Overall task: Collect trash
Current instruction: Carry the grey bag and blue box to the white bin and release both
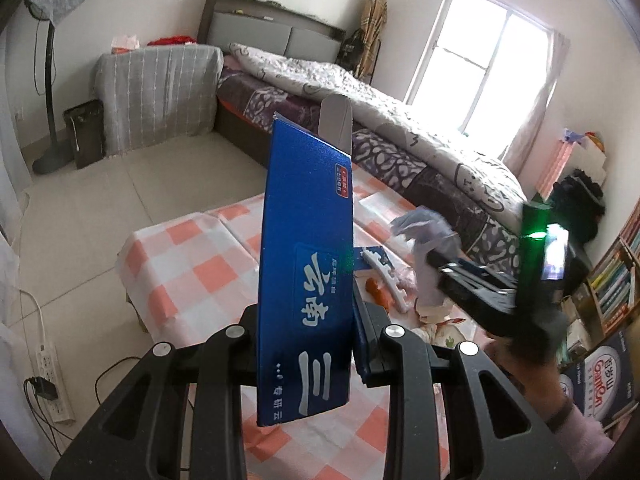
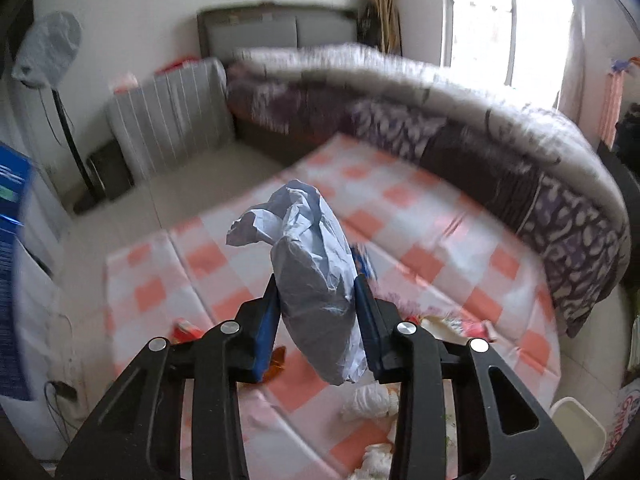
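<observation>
Left wrist view: the left gripper (image 1: 310, 344) is clamped on a flat blue carton (image 1: 306, 256), which stands up out of the jaws with its long axis running away from the camera and its open flap at the far end. The right gripper (image 1: 460, 276) shows in the same view on the right, carrying a crumpled pale paper wad (image 1: 426, 236) above the checked table (image 1: 192, 256).

In the right wrist view, which is blurred, the right gripper (image 2: 316, 316) has closed on that paper wad (image 2: 316, 276); both blue pads press its sides and the wad bulges out above and below them. So both of the 2 claws are full.

More litter lies on the cloth below and to the right: a white plastic strip (image 1: 384, 276), an orange scrap (image 1: 378, 292), and what look like wrappers (image 2: 372, 400).

A dark bin (image 1: 86, 132) stands on the floor by the draped furniture, far left of both claws; the left hand seems nearer to it.
</observation>
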Tool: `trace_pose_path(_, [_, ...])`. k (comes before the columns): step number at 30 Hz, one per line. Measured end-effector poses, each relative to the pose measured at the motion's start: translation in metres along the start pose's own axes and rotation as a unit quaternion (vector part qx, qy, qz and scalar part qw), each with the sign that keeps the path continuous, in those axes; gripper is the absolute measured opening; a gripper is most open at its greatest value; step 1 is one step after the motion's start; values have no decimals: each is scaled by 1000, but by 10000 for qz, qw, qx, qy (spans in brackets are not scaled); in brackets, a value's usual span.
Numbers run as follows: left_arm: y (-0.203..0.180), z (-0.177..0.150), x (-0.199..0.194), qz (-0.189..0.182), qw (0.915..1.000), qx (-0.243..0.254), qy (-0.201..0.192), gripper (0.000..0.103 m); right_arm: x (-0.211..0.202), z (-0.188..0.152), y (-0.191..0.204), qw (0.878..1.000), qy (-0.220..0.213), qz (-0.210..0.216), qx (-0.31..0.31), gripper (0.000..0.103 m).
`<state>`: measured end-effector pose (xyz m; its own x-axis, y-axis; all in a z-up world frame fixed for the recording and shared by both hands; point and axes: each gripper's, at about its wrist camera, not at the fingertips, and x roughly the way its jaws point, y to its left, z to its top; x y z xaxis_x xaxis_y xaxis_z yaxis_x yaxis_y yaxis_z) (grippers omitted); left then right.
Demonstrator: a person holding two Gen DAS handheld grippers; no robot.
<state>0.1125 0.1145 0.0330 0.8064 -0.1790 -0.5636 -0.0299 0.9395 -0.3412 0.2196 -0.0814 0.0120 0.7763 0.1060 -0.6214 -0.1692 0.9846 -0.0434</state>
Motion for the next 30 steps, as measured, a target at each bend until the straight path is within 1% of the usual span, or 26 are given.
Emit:
trace_pose_path(4, [-10,-6,-1,18,9998,140,-134,30,-44,-5,-3,9989,-418,-185,86,35])
trace_pose_path(6, [-16,-8,-2,27,9996,220,-185,30,-59,-11,-11,9981,-497,-279,218,35])
trace_pose_path(10, [-27,-15,-1,-21,9991,373,-196,30,-85,-25,-34,9959,-565,-537,464,36])
trace_pose_path(15, [-36,-26,8,-38,9986,508,-108,30,-103,-44,-69,9914,-562,-825,851,36])
trace_pose_path(18, [-44,-31,16,-56,9984,563,3,30,-110,-59,-98,9856,-499,-992,1278,37])
trace_pose_path(22, [-52,-39,25,-69,9980,620,103,30,-117,-90,-136,9717,-381,-1358,1895,37])
trace_pose_path(23, [-55,-39,27,-91,9978,636,137,30,-116,-97,-150,9653,-226,-1413,2185,37])
trace_pose_path(25, [-61,-43,31,-119,9974,684,168,30,-114,-107,-174,9529,-30,-1378,2702,37])
trace_pose_path(30, [-77,-53,36,-219,9962,823,206,30,-123,-122,-205,9344,32,-1699,3131,40])
